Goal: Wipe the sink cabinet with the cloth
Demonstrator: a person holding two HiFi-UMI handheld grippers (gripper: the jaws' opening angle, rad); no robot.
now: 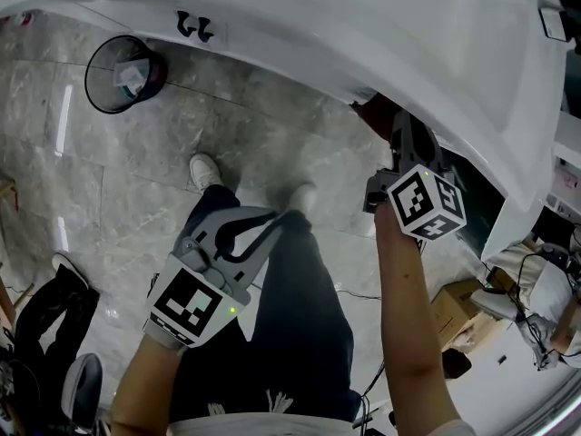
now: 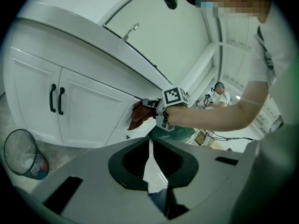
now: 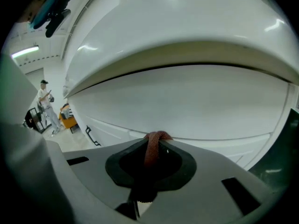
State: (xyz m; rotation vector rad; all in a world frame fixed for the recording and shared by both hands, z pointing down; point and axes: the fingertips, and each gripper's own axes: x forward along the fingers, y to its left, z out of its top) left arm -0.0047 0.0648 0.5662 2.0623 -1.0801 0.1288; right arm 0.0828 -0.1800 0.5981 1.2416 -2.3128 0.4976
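Nearest to me in the head view are my left tongs [image 1: 272, 223], held low by my leg with the tips pinched together on nothing, well apart from the work. My right tongs [image 1: 398, 151] reach forward under the overhang of the white counter [image 1: 363, 34], and the dark red cloth [image 1: 374, 109] shows just past their tips. Below is a grey marble floor [image 1: 272, 134] with a wire bin [image 1: 124, 73] off to the left. From the left gripper view my own tips meet with nothing between them. Beyond them the cloth hangs down from the right tongs, its length running roughly top to bottom along the front of the white cabinet [image 2: 88, 111]. It sits to the right of the pair of black door handles [image 2: 56, 98] and under the counter edge, where a tap [image 2: 131, 31] stands. The right gripper view shows those tongs clamped on the cloth, a fold poking out at the tips. The cabinet face lies straight ahead and close, though I cannot tell whether the cloth is touching it. I judge the right hand is the one to wipe with, across that flat, glossy panel. A person [image 3: 44, 101] stands far off at the left.
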